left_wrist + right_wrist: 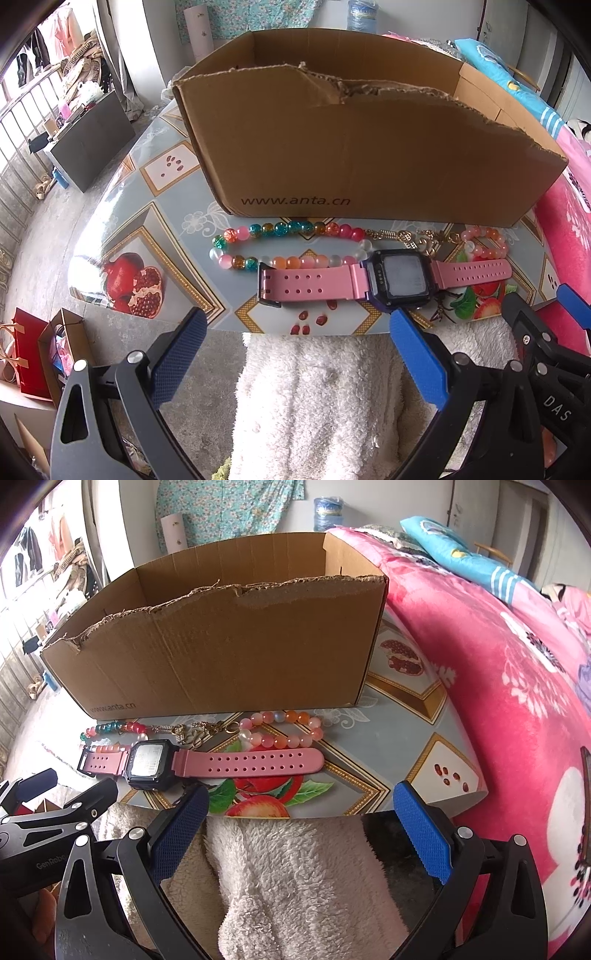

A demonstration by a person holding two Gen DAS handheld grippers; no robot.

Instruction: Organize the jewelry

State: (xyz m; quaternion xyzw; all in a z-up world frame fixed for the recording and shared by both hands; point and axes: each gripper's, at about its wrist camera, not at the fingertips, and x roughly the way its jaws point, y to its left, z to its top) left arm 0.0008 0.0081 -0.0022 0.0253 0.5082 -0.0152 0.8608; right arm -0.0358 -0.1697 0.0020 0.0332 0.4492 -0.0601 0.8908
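A pink-strapped watch point(384, 278) with a dark square face lies flat on the table in front of a torn cardboard box point(351, 147). It also shows in the right wrist view point(199, 762), as does the box point(221, 657). A multicoloured bead strand point(288, 243) with gold charms lies between watch and box; its pink-orange bead loop point(280, 731) sits right of the charms. My left gripper point(299, 325) is open and empty, just short of the table edge below the watch. My right gripper point(301, 805) is open and empty, beside it to the right.
The small table point(155, 206) has a fruit-print cloth. A pink floral bedspread point(498, 664) runs along its right side. White fleece point(295, 878) lies below both grippers. Floor, a grey cabinet point(88, 144) and paper bags point(40, 354) lie to the left.
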